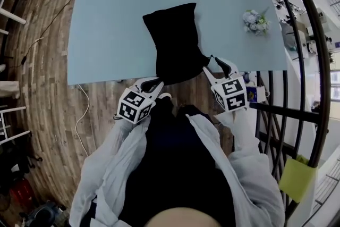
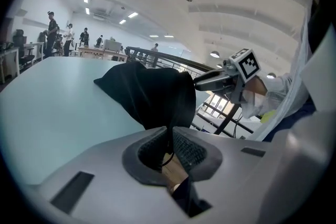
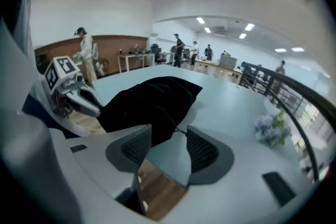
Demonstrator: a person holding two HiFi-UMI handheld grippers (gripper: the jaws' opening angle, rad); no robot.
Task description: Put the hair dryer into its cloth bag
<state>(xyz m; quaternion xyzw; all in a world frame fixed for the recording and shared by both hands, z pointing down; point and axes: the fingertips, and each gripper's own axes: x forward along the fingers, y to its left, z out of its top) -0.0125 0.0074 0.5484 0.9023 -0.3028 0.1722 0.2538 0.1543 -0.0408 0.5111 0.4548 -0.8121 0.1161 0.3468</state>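
- Wooden floor: plank pattern, to the left of and nearer than the table, with thin cables lying across it.
- Table: smooth, matt, pale blue top with a straight near edge.
- Left gripper: I read its jaws as drawn almost together, the ribbed dark pads pinching a fold of black fabric at the bag's near left corner. The shell is a smooth grey-white moulding and carries a cube with square markers.
- Cloth bag: black, soft and matt. It lies on the table's near middle with its near end overhanging the edge. The far end is flat and squared, while the near end is fuller and creased. I cannot tell whether the hair dryer is inside.
- Right gripper: its jaws stand apart. The bag's near right corner and a thin cord lie just ahead of the left pad, and neither pad presses on them.
- Flower bunch: small, pale and frilly, on the table's right side, well apart from the bag.
- Railing: dark, slender metal bars to the right of the table.
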